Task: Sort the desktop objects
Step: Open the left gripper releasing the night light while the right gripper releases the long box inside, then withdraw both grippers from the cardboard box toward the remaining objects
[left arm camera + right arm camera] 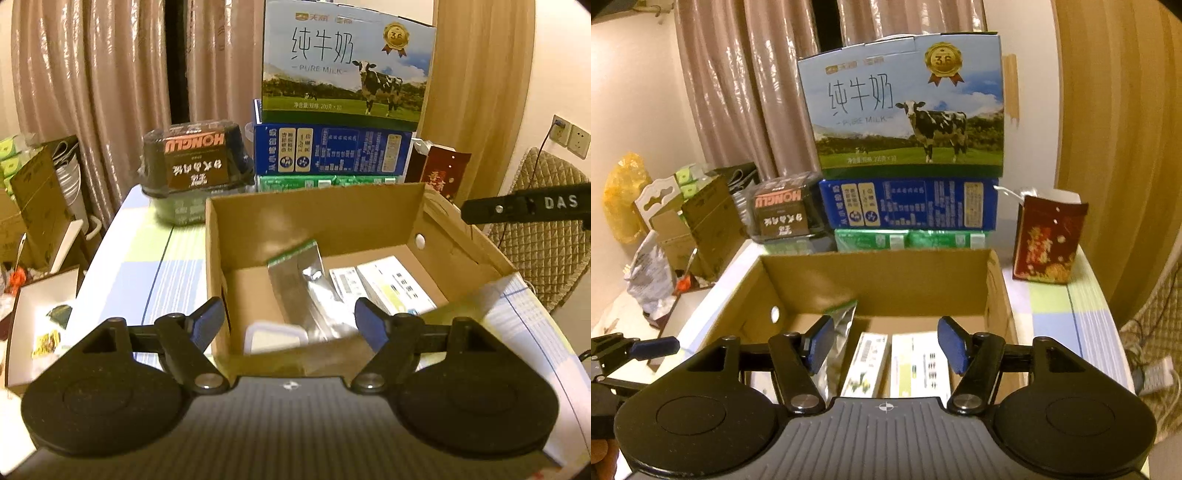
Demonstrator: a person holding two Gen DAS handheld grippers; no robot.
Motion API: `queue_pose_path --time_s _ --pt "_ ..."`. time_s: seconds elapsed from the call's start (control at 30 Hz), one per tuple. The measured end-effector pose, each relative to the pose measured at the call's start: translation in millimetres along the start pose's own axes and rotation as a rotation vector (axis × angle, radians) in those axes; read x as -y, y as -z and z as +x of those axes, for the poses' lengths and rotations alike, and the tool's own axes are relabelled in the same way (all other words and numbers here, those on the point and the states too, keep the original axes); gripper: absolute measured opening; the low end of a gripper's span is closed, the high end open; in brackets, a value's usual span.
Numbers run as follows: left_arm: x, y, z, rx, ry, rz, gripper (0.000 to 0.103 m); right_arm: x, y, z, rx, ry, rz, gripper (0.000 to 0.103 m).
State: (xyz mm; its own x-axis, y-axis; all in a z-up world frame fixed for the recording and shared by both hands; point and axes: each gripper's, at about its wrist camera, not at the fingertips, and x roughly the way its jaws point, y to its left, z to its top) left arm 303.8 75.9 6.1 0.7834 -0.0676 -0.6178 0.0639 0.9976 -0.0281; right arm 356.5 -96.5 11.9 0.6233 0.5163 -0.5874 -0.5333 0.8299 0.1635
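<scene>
Left wrist view: an open cardboard box (321,221) on the checked tablecloth (147,266) holds a silver foil pouch (299,273) with a green top strip, leaning against the box's back wall, and two white medicine cartons (391,284) lying flat beside it on the box floor. A white-rimmed lid (275,338) lies at the box's near wall. The left gripper (290,319) hangs over the near edge of the box, its blue pads spread wide and gripping nothing. In the right wrist view, the right gripper (884,345) hangs over the same box, its jaws likewise spread and empty, above the cartons. Behind the box stands a pure milk carton (347,62) stacked on a blue carton (332,149), with a dark HONGLU package (194,158) left of that stack and a red printed bag (1049,240) right of the box's far corner.
</scene>
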Motion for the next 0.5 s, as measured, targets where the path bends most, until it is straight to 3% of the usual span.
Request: queue_pose_path --time_s 0.27,0.4,0.5 --pt "12 26 -45 -0.017 -0.013 0.025 0.081 -8 52 -50 -0.029 -0.029 0.054 0.075" --pt "16 44 -65 -0.034 -0.022 0.023 0.084 -10 79 -74 -0.048 -0.033 0.077 0.091" --pt "17 58 -79 -0.041 -0.030 0.012 0.090 -11 95 -89 -0.058 -0.036 0.093 0.097"
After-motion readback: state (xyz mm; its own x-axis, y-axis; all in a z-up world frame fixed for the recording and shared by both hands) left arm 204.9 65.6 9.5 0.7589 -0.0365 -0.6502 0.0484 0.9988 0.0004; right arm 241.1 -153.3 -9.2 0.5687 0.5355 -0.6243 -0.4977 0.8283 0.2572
